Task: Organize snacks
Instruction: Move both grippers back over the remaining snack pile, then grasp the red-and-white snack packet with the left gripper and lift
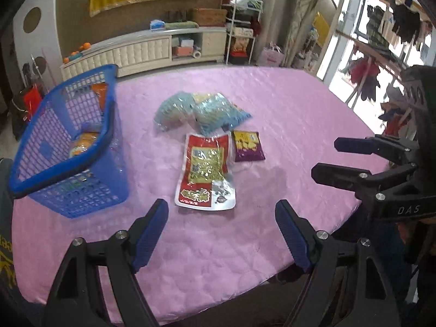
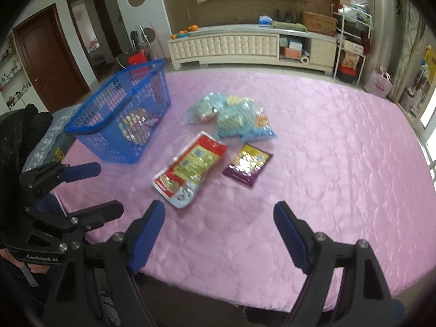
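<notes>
A blue plastic basket (image 1: pixel 68 147) (image 2: pixel 122 114) stands on the left of the pink-covered table (image 1: pixel 272 125) (image 2: pixel 327 141) with snack packs inside. Loose on the cloth lie a red and white snack bag (image 1: pixel 204 174) (image 2: pixel 188 169), a small purple and yellow pack (image 1: pixel 248 147) (image 2: pixel 246 164) and light blue bags (image 1: pixel 201 111) (image 2: pixel 234 120). My left gripper (image 1: pixel 222 234) (image 2: pixel 92 190) hovers open over the near table edge, short of the red bag. My right gripper (image 2: pixel 219 234) (image 1: pixel 324 158) is open too, nothing between its fingers.
A long white cabinet (image 1: pixel 152 49) (image 2: pixel 245 46) runs along the far wall, with a white shelf rack (image 1: pixel 242 27) (image 2: pixel 351 41) beside it. A brown door (image 2: pixel 46 57) is at the left. Clothes hang by the window (image 1: pixel 381 54) at the right.
</notes>
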The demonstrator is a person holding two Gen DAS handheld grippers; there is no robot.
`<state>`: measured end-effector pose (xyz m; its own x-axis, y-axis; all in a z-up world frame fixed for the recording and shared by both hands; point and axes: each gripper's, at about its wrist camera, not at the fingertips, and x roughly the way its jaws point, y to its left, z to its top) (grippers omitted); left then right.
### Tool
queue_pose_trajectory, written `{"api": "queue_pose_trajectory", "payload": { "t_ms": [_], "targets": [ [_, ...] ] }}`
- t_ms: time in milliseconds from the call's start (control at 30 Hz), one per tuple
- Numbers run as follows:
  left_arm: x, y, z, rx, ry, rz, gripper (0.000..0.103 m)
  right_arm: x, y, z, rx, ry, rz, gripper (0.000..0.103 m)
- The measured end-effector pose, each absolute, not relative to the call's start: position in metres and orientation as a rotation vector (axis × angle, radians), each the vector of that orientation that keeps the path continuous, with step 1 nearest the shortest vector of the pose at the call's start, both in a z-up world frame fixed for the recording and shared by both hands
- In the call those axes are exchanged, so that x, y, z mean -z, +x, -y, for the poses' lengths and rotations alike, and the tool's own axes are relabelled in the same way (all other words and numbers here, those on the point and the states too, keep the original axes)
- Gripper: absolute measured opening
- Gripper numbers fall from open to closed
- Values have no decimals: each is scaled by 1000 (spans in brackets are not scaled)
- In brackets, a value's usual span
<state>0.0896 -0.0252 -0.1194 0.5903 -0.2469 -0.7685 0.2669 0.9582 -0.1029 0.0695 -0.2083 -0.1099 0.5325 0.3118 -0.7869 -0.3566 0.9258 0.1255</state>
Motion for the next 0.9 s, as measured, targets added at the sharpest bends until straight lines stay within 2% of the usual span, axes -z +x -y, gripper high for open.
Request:
{"api": "queue_pose_trajectory", "payload": {
  "t_ms": [900],
  "targets": [
    [187, 208, 51, 342, 129, -1191, 79, 178, 145, 244, -362, 82, -1083, 85]
  ]
}}
